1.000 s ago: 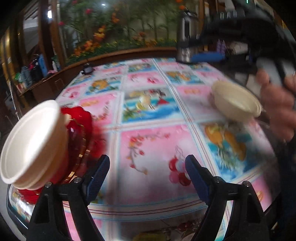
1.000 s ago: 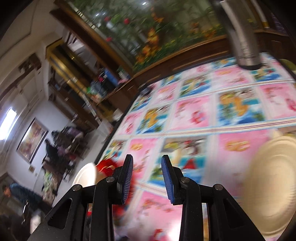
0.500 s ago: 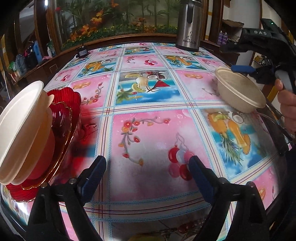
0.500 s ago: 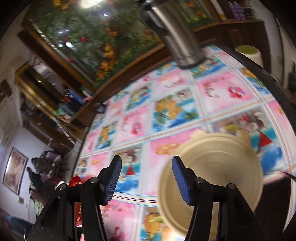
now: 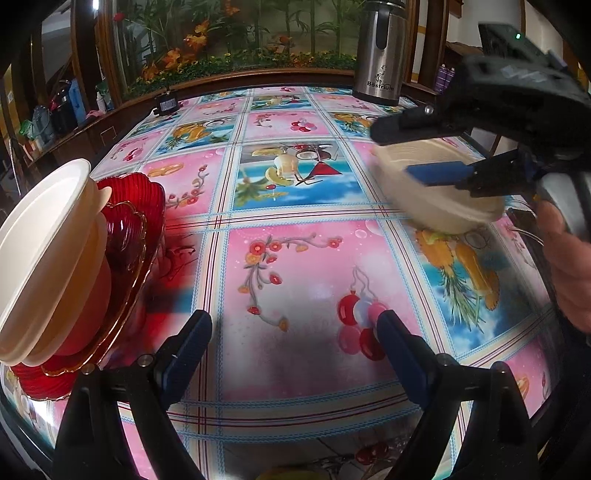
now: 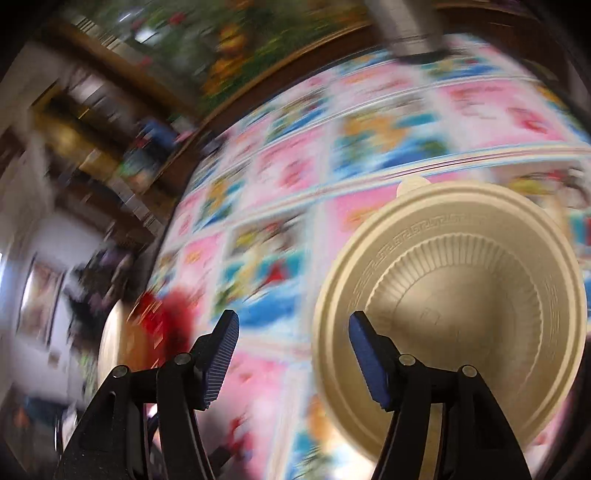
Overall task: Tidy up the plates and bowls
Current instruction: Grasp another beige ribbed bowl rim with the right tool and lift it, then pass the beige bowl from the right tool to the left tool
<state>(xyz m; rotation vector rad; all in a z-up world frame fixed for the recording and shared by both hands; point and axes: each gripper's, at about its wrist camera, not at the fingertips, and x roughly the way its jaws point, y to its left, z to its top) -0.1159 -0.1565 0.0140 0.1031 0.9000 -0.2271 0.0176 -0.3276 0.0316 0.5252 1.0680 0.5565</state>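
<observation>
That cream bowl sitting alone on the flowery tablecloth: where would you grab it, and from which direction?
Probably by the rim. The bowl stands upright and is too wide to span, but its thin flat lip suits a pinch, one finger inside and one outside. Come from above at the near edge, where the right hand-held gripper already hangs open, one blue pad over the lip. The left hand-held gripper is open and far off.

Looks like a lived-in home dining or living room to me: the table (image 5: 295,258) ahead of the fingers wears a glossy pink-and-blue fruit and flower oilcloth, with a steel thermos jug (image 5: 380,55) standing at its far edge. Beyond that runs a dark wooden ledge (image 5: 236,79) banked with orange flowers and greenery (image 5: 229,33), and off to the far left are cluttered wooden shelves (image 5: 44,122). A framed picture (image 6: 37,299) hangs on a white wall, though that view's badly blurred.
</observation>
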